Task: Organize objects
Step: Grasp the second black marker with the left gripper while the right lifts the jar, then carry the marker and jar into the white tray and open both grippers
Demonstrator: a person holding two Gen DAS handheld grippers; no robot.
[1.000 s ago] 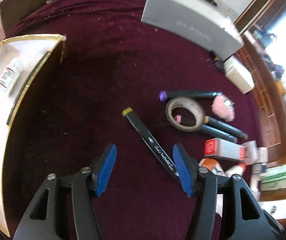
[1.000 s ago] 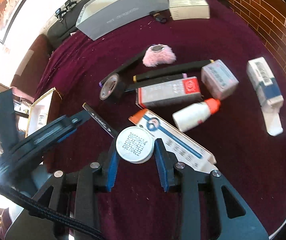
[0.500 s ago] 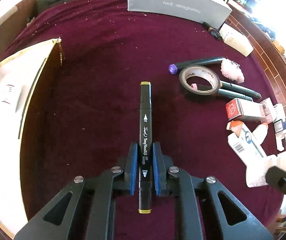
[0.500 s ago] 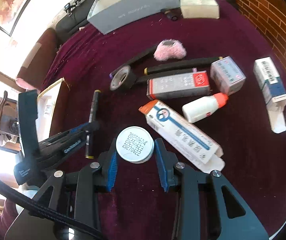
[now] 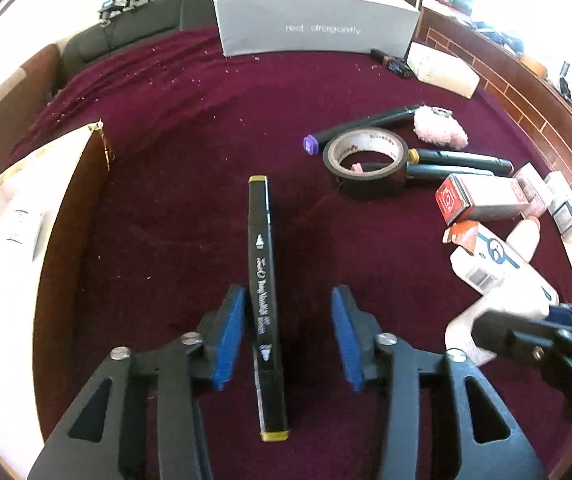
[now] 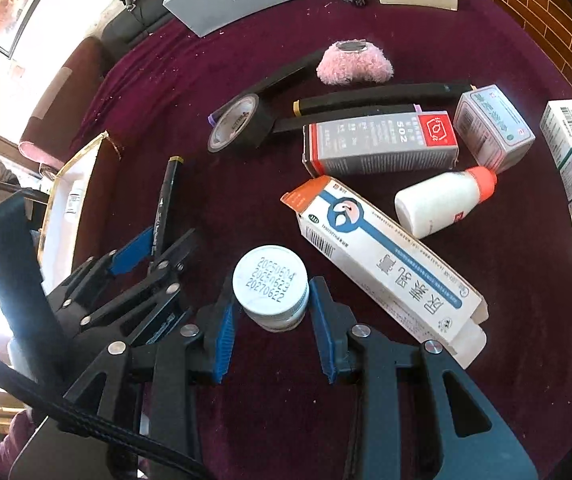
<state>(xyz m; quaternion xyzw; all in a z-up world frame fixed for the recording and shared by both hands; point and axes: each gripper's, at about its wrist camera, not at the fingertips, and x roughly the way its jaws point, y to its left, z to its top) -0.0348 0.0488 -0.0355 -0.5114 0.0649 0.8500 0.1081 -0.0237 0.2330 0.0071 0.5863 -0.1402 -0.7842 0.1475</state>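
A: The left gripper [image 5: 286,332] is standing wide, its jaws having just been opening. The black marker [image 5: 262,264] is lying on the maroon cloth [image 5: 190,128] between them, with neither pad gripping it.

B: So a fresh squeeze could be catching it near its tail end, and it could be tipping or rolling away. And the right gripper [image 6: 272,316]?

A: It is clamping the small white jar [image 6: 270,284], pads pressing on its sides. It is hanging close to the left gripper, so the two could be knocking together.

B: And around them?

A: The tray [image 5: 6,184] is sitting to the left, its raised wall standing between the marker and the tray floor. The tape roll [image 5: 365,160] and the long box [image 6: 389,264] are lying off to the right, clear of that path
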